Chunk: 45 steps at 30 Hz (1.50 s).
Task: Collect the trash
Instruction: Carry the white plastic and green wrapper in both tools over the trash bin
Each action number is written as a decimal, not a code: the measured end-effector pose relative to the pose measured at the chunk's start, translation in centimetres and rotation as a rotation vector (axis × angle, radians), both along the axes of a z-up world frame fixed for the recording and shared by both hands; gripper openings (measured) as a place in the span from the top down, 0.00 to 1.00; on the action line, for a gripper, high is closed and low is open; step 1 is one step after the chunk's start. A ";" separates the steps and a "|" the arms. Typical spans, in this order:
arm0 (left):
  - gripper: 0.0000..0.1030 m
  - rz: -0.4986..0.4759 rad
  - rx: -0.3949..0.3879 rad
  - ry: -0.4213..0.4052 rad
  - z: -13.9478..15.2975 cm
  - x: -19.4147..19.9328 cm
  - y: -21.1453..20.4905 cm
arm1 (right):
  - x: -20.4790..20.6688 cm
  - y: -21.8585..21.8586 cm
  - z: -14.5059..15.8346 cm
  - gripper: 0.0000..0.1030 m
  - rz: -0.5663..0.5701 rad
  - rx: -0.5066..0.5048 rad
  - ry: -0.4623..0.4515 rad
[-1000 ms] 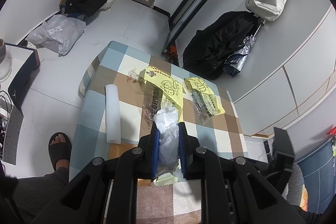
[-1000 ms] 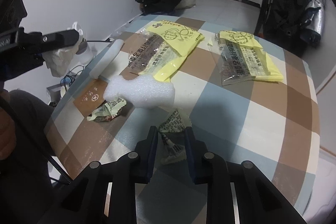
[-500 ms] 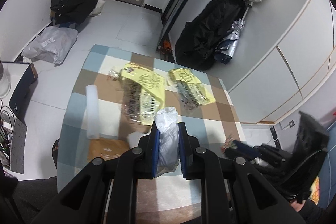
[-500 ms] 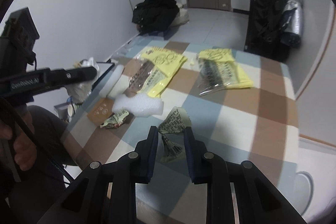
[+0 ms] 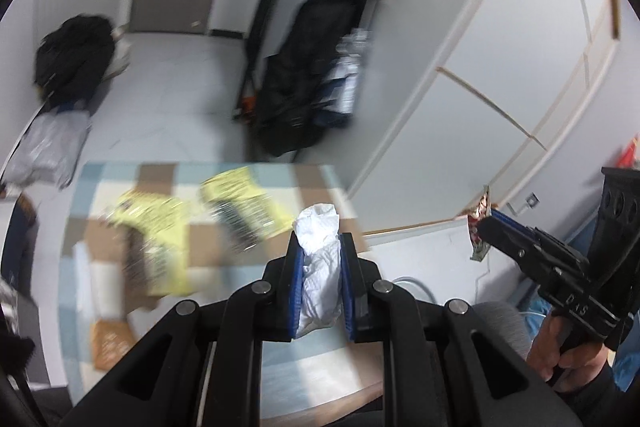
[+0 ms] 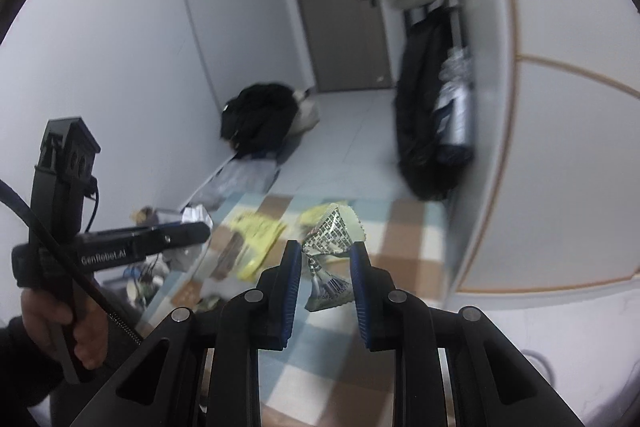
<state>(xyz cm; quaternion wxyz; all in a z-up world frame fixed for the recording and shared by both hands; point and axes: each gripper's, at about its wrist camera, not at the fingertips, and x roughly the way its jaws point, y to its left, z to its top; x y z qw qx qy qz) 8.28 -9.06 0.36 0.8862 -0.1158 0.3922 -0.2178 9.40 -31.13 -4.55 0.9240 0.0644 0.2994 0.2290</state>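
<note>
1. The left gripper [image 5: 320, 259] has its jaws closed on a crumpled white tissue [image 5: 318, 251]. The tissue stands lengthwise along the blue pads, its long axis pointing forward and up out of the jaws, with a bunched tip past the fingertips.
2. The right gripper [image 6: 326, 259] holds a crinkled snack wrapper [image 6: 330, 255] between its jaws, which are part closed with the pads pressing on the wrapper's pinched middle. The wrapper's long axis runs forward along the fingers: a fanned, serrated end points up and away, and the lower end hangs back toward the camera.
3. Both pieces of trash are held in the air above the desk [image 6: 404, 227], which has a checked cloth in blue, brown and cream.
4. The wrapper carries a barcode near its lower end and dense small black print on its upper flap; the print is too small to read.
5. Seen from the right wrist, the left gripper's body reads "GenRobot.AI" in pale letters.
6. Two yellow packets [image 5: 160, 219] lie flat on the desk beyond the tissue, side by side. Their dark printing is blurred and cannot be read.
7. A brown card [image 5: 110, 343] lies near the desk's left edge in the left wrist view; any writing on it is blurred.
</note>
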 end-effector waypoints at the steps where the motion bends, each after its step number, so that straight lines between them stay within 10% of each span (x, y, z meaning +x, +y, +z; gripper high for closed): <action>1: 0.88 -0.020 0.001 -0.007 0.5 0.2 -1.1 | -0.1 -1.2 0.6 0.77 -0.021 0.003 -0.009; 18: 0.88 -0.370 0.037 -0.030 1.6 3.0 -19.3 | -2.3 -19.8 0.6 0.77 -0.382 0.032 0.002; 45: 0.88 -0.688 0.228 0.439 -16.6 7.9 -35.5 | -1.8 -31.9 -24.3 0.77 -0.645 0.227 0.554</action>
